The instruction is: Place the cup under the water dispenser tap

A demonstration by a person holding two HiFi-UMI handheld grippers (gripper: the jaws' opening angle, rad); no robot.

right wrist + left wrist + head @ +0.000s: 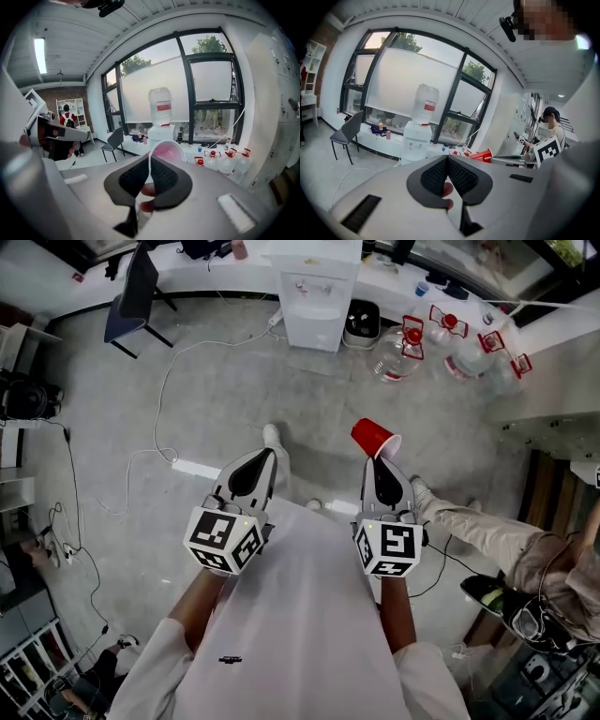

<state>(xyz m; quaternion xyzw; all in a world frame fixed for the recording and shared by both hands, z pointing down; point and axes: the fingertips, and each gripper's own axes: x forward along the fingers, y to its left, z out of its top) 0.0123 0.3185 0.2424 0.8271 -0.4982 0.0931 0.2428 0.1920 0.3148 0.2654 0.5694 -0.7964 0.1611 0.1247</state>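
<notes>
The red cup (375,438) is in the air above the grey floor (216,399), tilted, its open mouth turned back toward the person. It is held by the right gripper (382,461), whose two jaws are pressed on the cup's rim, one pad inside and one outside. In the right gripper view the pale inside of the cup (166,151) is seen just over the jaws. The left gripper (262,457) is beside it, jaws together with nothing between them. The water dispenser (314,296) stands well apart, at the far wall under the windows, and some clear water bottles (450,348) with red caps lie to its right.
</notes>
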